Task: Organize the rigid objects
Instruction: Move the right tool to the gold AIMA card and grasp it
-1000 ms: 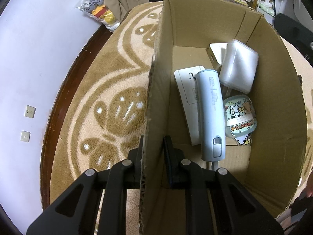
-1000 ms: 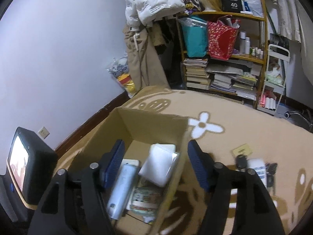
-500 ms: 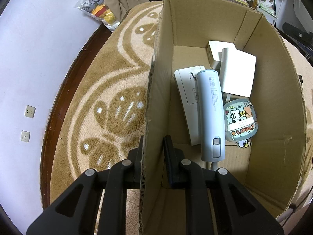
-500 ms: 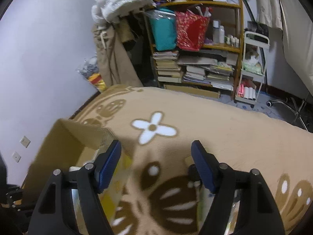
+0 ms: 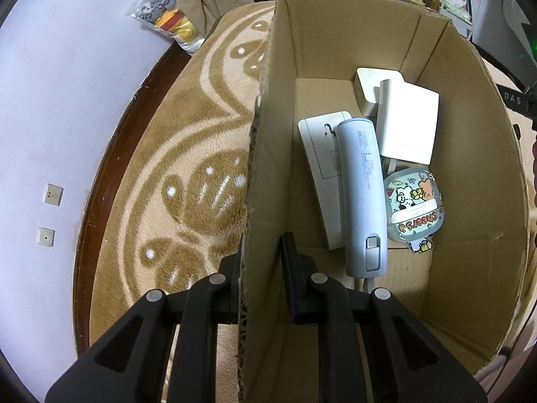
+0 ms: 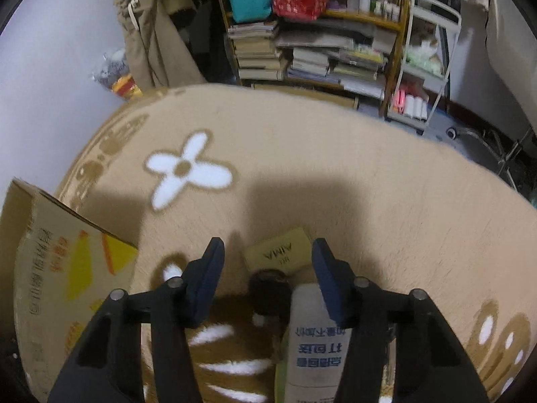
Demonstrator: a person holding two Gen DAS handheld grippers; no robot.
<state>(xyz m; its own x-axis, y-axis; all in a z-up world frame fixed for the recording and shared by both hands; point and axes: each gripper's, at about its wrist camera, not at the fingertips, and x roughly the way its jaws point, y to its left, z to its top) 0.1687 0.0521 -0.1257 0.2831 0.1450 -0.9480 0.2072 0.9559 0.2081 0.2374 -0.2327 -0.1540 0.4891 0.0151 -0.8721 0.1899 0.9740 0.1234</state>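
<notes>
Right, down inside the cardboard box (image 5: 470,208) sit the packed things, and plenty is half-hidden: the small white block (image 5: 369,90) at the box's far end is overlapped by the flat white case (image 5: 409,124), and the white slab (image 5: 319,168) disappears under the pale blue cylinder (image 5: 364,194), whose printing is too small to read. Beside the cylinder, toward the box's right wall, lies a round cartoon tin (image 5: 414,208) lettered "Cheers", its lower edge over a sticker I can't make out. The box stands on the tan patterned carpet (image 5: 188,154).

The left gripper (image 5: 260,252) is clamped on the box's left wall, one finger outside, one inside, the cardboard edge pinched between them.

Over on the carpet to the right of the box, the right gripper (image 6: 266,262) hangs with jaws spread wide, gripping nothing. Between its fingers lies a tan card (image 6: 278,253) printed "AIMA", nearer in a dark round object (image 6: 268,288), blurred, and a white bottle (image 6: 319,336) with blue lettering, cut off by the frame's bottom edge. The box's printed outer face (image 6: 60,268) shows at the left.
</notes>
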